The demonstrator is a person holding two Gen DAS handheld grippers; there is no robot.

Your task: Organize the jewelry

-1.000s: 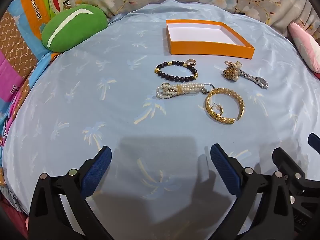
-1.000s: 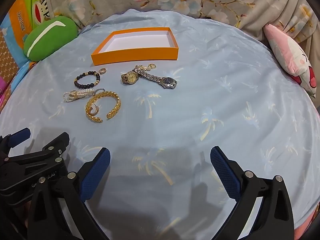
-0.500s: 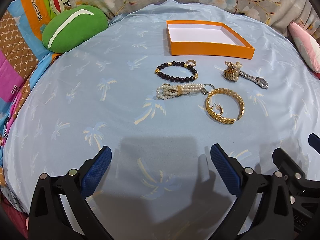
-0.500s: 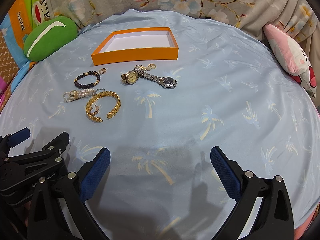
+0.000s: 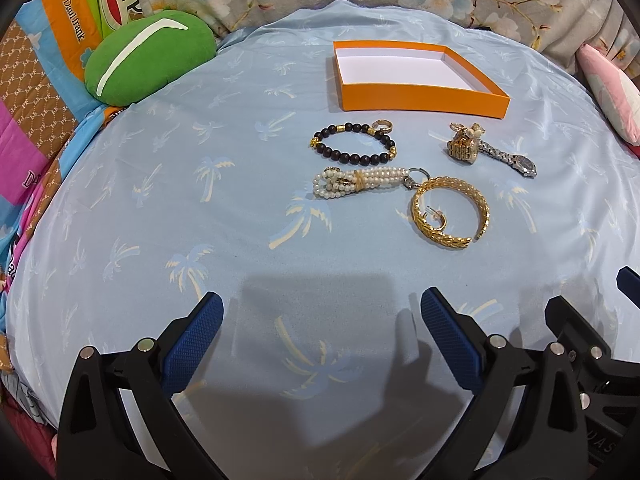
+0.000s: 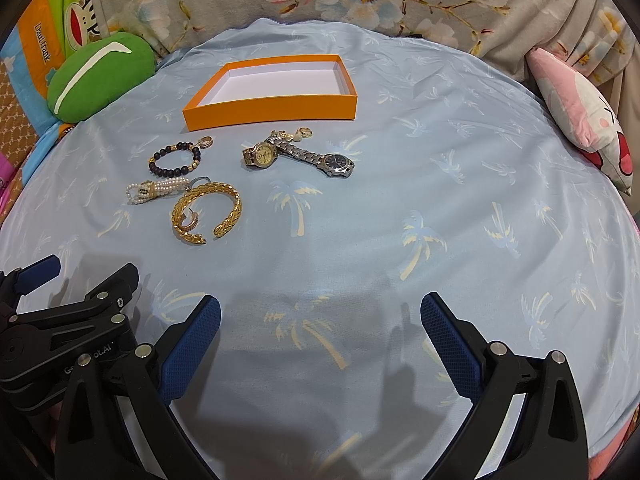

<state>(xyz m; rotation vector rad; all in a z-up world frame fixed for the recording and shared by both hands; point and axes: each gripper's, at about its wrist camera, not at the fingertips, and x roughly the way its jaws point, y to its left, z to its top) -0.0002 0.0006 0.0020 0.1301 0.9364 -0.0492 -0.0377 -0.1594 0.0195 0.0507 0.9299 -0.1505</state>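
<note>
Orange shallow cardboard box (image 5: 420, 96) is set open beyond the loose gold leaf-pattern bangle (image 5: 450, 212), ready for filling; left gripper (image 5: 320, 320) and right gripper (image 6: 320, 320) are held spread wide, nothing grasped.

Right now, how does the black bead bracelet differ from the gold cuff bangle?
The black bead bracelet is a closed loop of dark round beads with a few gold spacers; the gold cuff bangle is a rigid gold band with a leaf-like texture and an open gap. The bead bracelet lies nearer the orange box; the bangle lies nearer the cameras and looks larger. A small gold earring sits inside the bangle. Both lie flat on the blue cloth, outside the box.
</note>
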